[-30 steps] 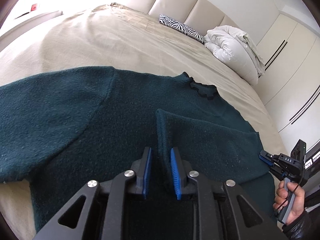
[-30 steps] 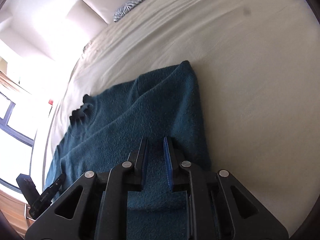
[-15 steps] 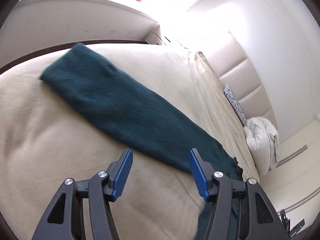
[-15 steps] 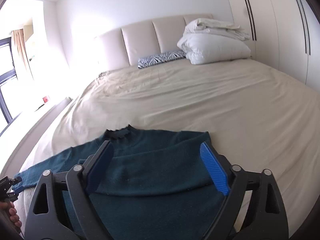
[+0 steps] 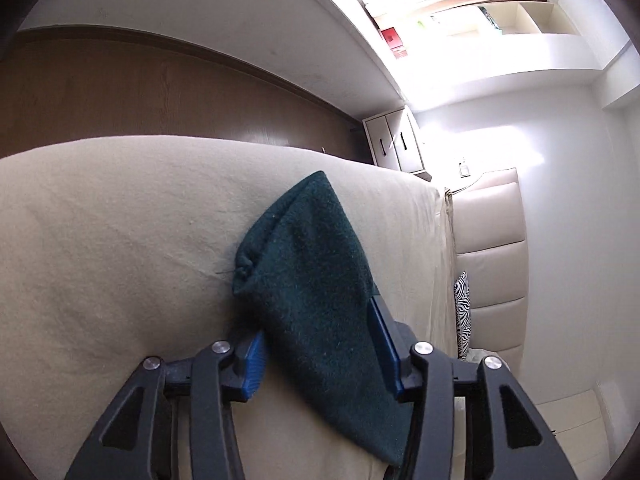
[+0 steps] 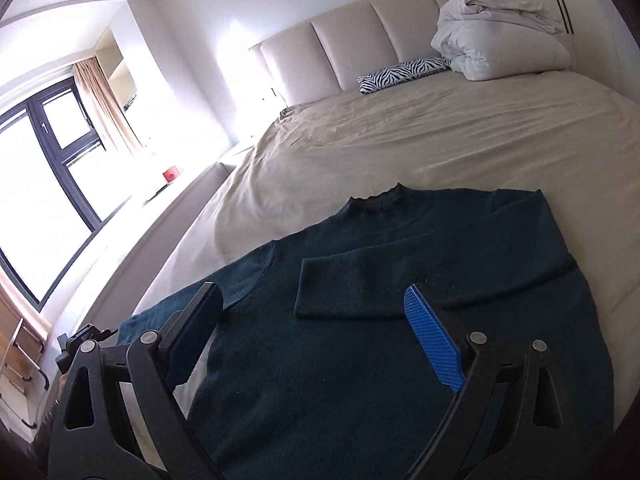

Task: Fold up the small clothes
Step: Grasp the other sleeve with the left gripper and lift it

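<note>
A dark teal sweater lies flat on the beige bed, collar toward the headboard. One sleeve is folded across its chest. The other sleeve stretches out toward the bed's side edge. My left gripper straddles this sleeve near its cuff. Its jaws are closing, with the cloth between the blue pads and lapping over the right one. My right gripper hovers wide open above the sweater's lower body with nothing between its fingers. In the right wrist view, the left gripper shows at the far left.
A zebra-print pillow and a bundled white duvet sit by the padded headboard. The bed's side edge drops off just beyond the outstretched sleeve toward a brown wall panel. A window and ledge run along that side.
My left gripper left the folded sleeve, opened, swung out to the other sleeve's cuff and is narrowing around it. My right gripper let go of the sweater, opened wide and rose.
</note>
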Demonstrator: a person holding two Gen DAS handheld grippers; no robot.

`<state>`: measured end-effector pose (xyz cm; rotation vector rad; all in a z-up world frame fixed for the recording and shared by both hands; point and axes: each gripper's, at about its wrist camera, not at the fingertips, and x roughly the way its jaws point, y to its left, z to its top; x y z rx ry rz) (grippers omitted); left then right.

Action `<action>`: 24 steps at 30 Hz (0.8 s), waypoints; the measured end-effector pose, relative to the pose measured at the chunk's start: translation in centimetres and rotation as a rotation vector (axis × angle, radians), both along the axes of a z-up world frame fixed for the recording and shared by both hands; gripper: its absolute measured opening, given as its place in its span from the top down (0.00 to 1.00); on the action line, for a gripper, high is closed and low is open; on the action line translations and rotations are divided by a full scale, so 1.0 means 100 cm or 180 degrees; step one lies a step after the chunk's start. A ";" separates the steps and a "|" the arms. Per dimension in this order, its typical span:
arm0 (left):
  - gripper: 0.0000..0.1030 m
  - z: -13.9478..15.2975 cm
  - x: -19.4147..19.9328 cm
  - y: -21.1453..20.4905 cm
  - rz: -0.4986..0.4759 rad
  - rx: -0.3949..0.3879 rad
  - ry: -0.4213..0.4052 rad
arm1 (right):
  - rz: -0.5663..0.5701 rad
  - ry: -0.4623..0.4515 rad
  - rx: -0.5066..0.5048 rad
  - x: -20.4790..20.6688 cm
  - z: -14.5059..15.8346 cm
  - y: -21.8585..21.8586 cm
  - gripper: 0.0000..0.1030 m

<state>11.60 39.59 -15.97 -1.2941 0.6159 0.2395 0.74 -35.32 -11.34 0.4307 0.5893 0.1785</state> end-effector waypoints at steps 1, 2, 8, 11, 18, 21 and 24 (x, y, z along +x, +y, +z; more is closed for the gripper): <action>0.65 -0.001 0.004 0.001 0.0012 -0.0023 0.0018 | -0.0009 0.0028 0.0054 0.000 -0.003 -0.003 0.13; 0.67 -0.001 0.007 0.002 0.0013 -0.0011 0.0048 | -0.0011 0.0049 0.0078 -0.002 -0.006 -0.006 0.18; 0.91 0.035 0.023 -0.032 -0.0270 0.0583 0.0067 | -0.0080 0.0370 0.0120 0.006 -0.039 -0.028 0.57; 0.91 0.067 0.035 -0.074 -0.0619 0.1073 -0.0041 | -0.0125 0.0495 0.0259 0.003 -0.055 -0.047 0.60; 0.91 0.117 0.074 -0.237 -0.1749 0.2151 -0.0304 | -0.0205 0.0651 0.0488 -0.003 -0.080 -0.087 0.60; 0.91 0.119 0.080 -0.309 -0.2195 0.2463 -0.0398 | -0.0263 0.0696 0.0582 -0.004 -0.089 -0.106 0.60; 0.91 0.101 0.082 -0.372 -0.2610 0.2689 -0.0344 | -0.0267 0.0792 0.0691 0.000 -0.098 -0.121 0.60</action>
